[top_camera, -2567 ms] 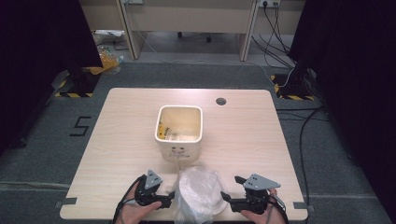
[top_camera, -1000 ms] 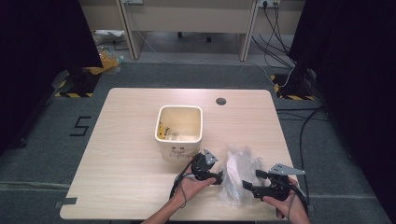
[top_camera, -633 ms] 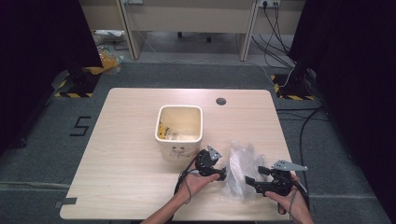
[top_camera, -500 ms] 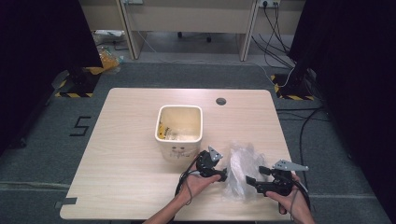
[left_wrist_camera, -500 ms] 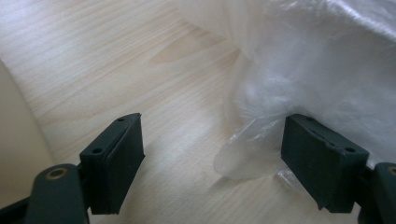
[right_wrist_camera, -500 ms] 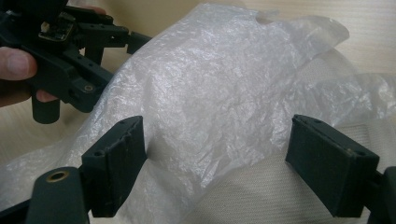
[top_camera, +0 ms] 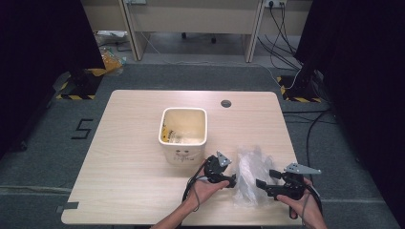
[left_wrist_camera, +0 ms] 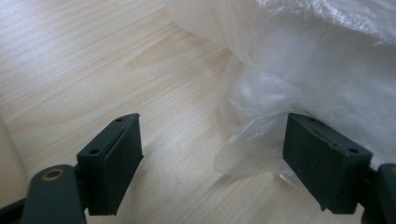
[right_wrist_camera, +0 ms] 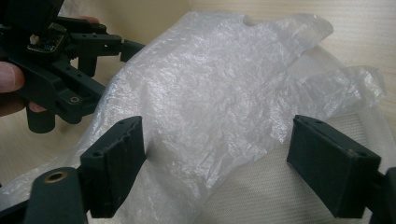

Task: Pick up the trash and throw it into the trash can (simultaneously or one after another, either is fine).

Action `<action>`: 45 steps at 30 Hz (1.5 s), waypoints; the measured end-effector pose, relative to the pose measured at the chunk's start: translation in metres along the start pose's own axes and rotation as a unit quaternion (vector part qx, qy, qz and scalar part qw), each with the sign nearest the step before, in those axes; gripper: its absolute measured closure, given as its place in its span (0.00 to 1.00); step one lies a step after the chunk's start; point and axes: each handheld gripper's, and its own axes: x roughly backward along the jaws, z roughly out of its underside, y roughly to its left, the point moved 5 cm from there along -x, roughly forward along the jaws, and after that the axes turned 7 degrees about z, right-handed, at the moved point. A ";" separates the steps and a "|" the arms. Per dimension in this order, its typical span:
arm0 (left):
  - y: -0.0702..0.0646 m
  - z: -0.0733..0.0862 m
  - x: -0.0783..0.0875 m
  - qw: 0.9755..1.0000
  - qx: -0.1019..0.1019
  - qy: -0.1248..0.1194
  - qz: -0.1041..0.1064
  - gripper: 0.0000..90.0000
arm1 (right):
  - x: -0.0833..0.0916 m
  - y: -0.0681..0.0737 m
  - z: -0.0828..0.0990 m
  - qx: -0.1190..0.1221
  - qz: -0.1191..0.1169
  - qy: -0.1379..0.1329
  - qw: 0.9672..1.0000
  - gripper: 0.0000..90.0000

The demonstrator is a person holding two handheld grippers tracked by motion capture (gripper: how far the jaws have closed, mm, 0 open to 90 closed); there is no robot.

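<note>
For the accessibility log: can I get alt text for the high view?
Two hands hold grippers on either side of a crumpled clear plastic bag at the near right of a wooden table. A cream bin stands mid-table, beside the left gripper; the right gripper faces the bag.

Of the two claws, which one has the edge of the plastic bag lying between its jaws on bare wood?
The left claw: a thin lip of the plastic bag lies between its open jaws on the table. The right claw faces the bag's crumpled bulk instead.
</note>
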 end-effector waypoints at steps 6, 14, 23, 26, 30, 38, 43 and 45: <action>0.004 0.013 0.028 1.000 -0.007 -0.010 0.018 0.19 | 0.010 0.004 -0.005 0.003 -0.001 -0.013 1.000 0.23; 0.030 0.046 0.072 1.000 -0.003 -0.007 0.003 0.19 | 0.017 0.016 -0.013 0.025 0.011 -0.024 0.999 0.23; 0.055 0.080 0.104 0.999 -0.005 -0.004 -0.032 0.18 | 0.012 0.041 -0.020 0.063 0.009 -0.010 0.998 0.22; 0.064 0.089 0.114 0.999 -0.001 -0.004 -0.042 0.18 | 0.008 0.050 -0.020 0.070 0.007 -0.003 0.998 0.23; 0.077 0.102 0.129 0.998 0.009 -0.008 -0.063 0.18 | 0.000 0.053 -0.018 0.091 0.032 0.012 0.995 0.22; 0.103 0.120 0.150 0.995 0.036 -0.011 -0.088 0.18 | -0.006 0.050 -0.013 0.100 0.059 0.023 0.993 0.38; 0.113 0.132 0.153 0.994 0.045 -0.002 -0.098 0.18 | -0.002 0.047 -0.012 0.103 0.049 0.013 0.993 0.48; 0.115 0.135 0.153 0.994 0.052 -0.003 -0.096 0.18 | 0.000 0.048 -0.013 0.104 0.041 0.009 0.994 0.56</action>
